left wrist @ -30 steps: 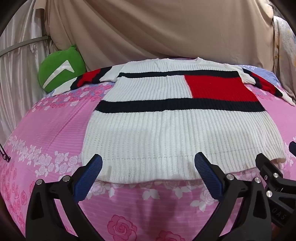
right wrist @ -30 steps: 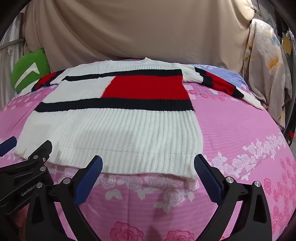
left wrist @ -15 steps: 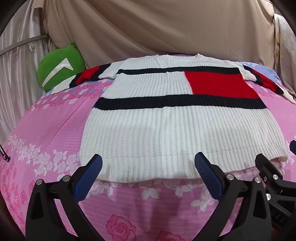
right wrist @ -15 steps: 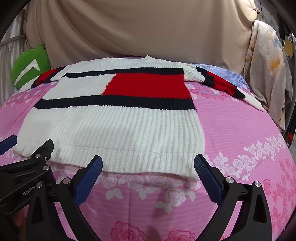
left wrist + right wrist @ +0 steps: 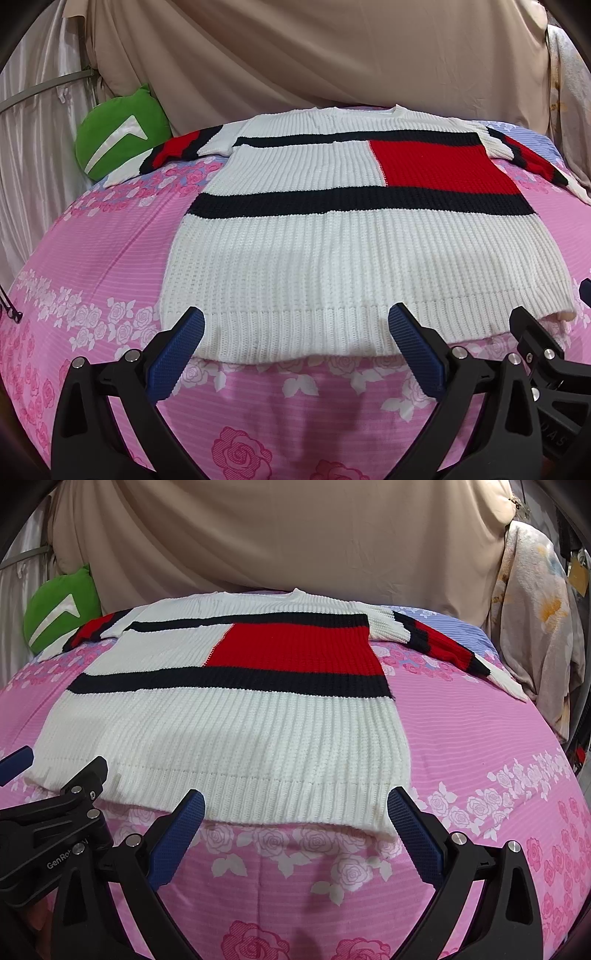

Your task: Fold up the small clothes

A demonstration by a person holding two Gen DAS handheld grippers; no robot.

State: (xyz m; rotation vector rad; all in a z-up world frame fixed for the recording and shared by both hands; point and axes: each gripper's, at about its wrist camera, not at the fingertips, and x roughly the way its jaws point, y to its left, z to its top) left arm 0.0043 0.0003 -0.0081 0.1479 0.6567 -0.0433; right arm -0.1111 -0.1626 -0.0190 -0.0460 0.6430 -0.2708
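- Pillow (image 5: 118, 129): green with a white mark, at the far left edge of the bed, against the curtain (image 5: 314, 51).
- Left gripper (image 5: 295, 350): spread wide and holding nothing, its blue pads (image 5: 177, 354) low over the hem of the sweater near that hem's left part.
- Sweater (image 5: 332, 258): white knit with black bands and a red block, spread flat on the pink floral bed (image 5: 92, 240), neck at the far side, both striped sleeves stretched outward.
- Right gripper (image 5: 295, 830): also spread wide and empty, poised at the hem's right part, its right pad just beside the sweater's near right corner.
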